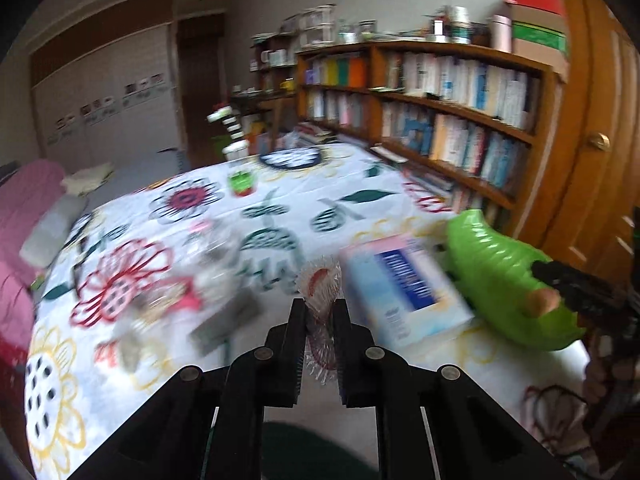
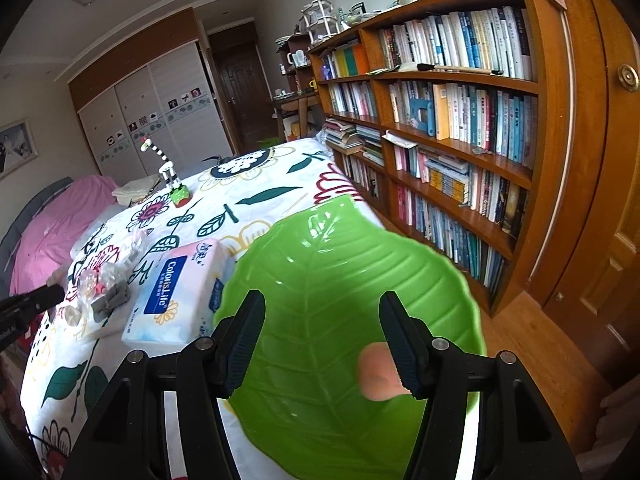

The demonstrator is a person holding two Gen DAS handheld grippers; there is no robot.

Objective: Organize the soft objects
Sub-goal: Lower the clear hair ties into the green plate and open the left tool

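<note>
My left gripper (image 1: 320, 312) is shut on a clear spiky soft ball with a red core (image 1: 320, 284), held above the flowered bedspread (image 1: 280, 200). The left wrist view is blurred. A green leaf-shaped bowl (image 2: 340, 280) sits at the bed's right edge, with a tissue pack (image 2: 176, 284) beside it. My right gripper (image 2: 324, 344) hovers over the bowl's near side, jaws apart. A small peach-coloured lump (image 2: 376, 372) lies against its right finger; what it is cannot be told. From the left wrist view the right gripper (image 1: 560, 280) is at the bowl's (image 1: 500, 272) rim.
A heap of small soft items, among them grey cloth (image 2: 114, 296) and clear plastic, lies left of the tissue pack. A green-and-red toy (image 2: 180, 196) and a striped figure (image 2: 160, 160) stand far back. A bookshelf (image 2: 460, 120) lines the right; pink bedding (image 2: 60, 216) is at the left.
</note>
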